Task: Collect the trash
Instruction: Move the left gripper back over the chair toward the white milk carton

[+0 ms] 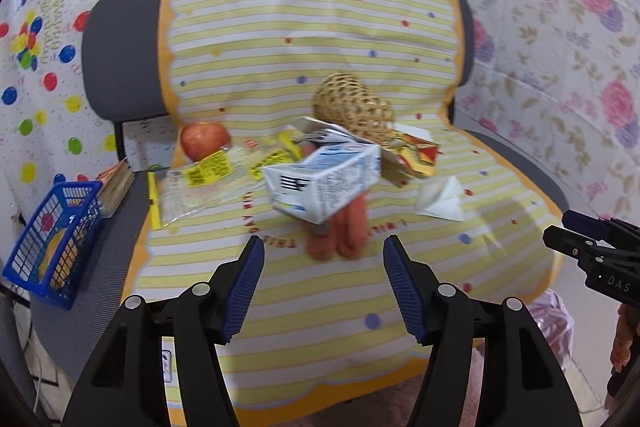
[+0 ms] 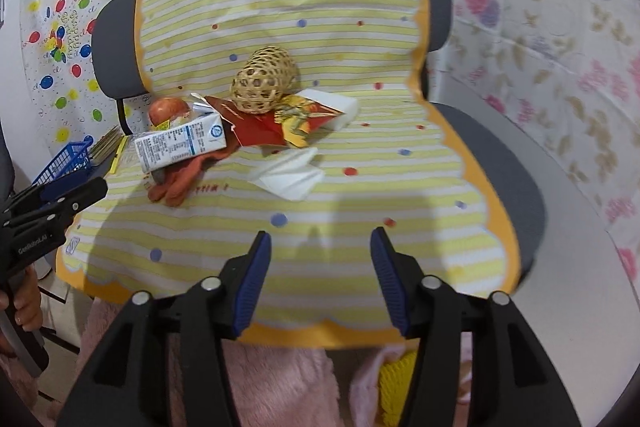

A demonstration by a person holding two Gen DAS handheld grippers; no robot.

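Note:
On a chair draped with a yellow-striped cloth (image 1: 304,311) lies a heap of litter. A crushed blue-and-white milk carton (image 1: 324,179) (image 2: 180,143) rests on an orange glove (image 1: 348,231) (image 2: 180,183). A clear wrapper with yellow labels (image 1: 200,183) lies to its left. A flattened red-and-yellow box (image 1: 412,151) (image 2: 280,127) and a crumpled white paper (image 1: 444,199) (image 2: 290,173) lie to its right. My left gripper (image 1: 325,241) hovers open just short of the glove. My right gripper (image 2: 321,233) is open over bare cloth, short of the white paper.
An apple (image 1: 205,141) (image 2: 168,109) and a woven wicker ball (image 1: 352,103) (image 2: 266,79) sit behind the litter. A blue plastic basket (image 1: 52,247) and a stack of booklets (image 1: 118,183) stand at the seat's left edge. Pink fluffy fabric (image 2: 280,379) lies below the seat's front.

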